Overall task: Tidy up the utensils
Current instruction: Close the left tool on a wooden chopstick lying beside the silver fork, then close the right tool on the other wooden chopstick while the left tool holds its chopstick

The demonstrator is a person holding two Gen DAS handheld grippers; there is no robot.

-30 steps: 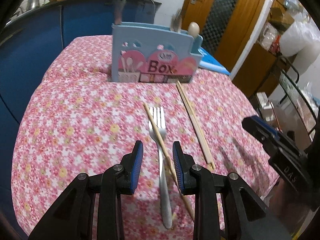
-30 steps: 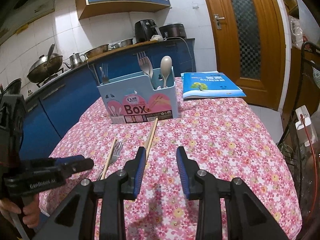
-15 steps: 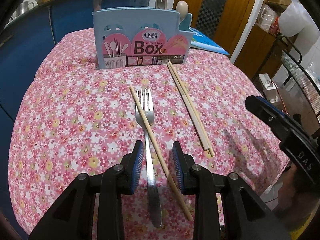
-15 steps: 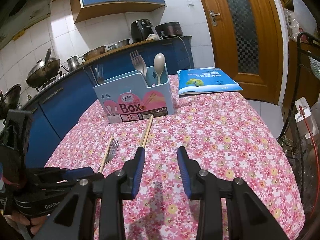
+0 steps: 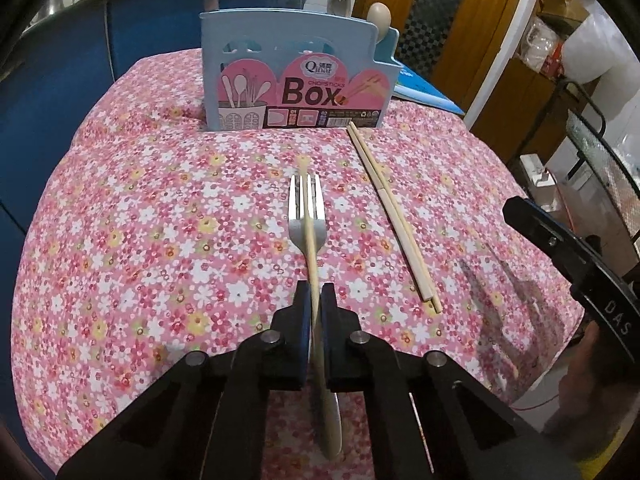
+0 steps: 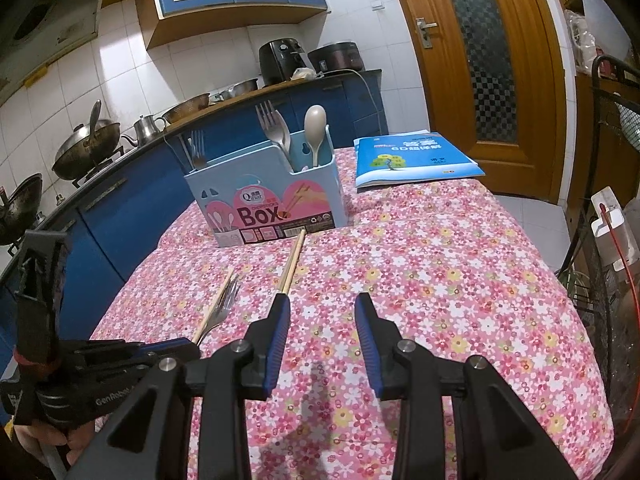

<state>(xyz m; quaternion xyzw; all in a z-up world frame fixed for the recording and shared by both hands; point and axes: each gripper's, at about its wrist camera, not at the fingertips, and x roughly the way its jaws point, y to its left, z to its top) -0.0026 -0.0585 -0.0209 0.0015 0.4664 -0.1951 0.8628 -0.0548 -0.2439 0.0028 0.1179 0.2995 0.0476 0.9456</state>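
A light blue utensil box (image 5: pixel 298 72) stands at the far side of the floral tablecloth (image 5: pixel 160 240); it also shows in the right wrist view (image 6: pixel 272 196) with forks and a spoon (image 6: pixel 314 130) in it. My left gripper (image 5: pixel 315 300) is shut on a metal fork (image 5: pixel 306 216) and a single chopstick (image 5: pixel 310 236) lying along it. A pair of chopsticks (image 5: pixel 390 216) lies to the right, also seen in the right wrist view (image 6: pixel 292 260). My right gripper (image 6: pixel 320 320) is open and empty above the cloth.
A blue book (image 6: pixel 412 158) lies at the table's far right corner. A blue kitchen counter (image 6: pixel 140 184) with pots runs behind the table. A wooden door (image 6: pixel 480 60) and a black wire rack (image 6: pixel 616 240) stand to the right.
My left gripper has closed on the fork and the chopstick lying on it. The view has shifted slightly toward the box. My right gripper stays open, nearly still.
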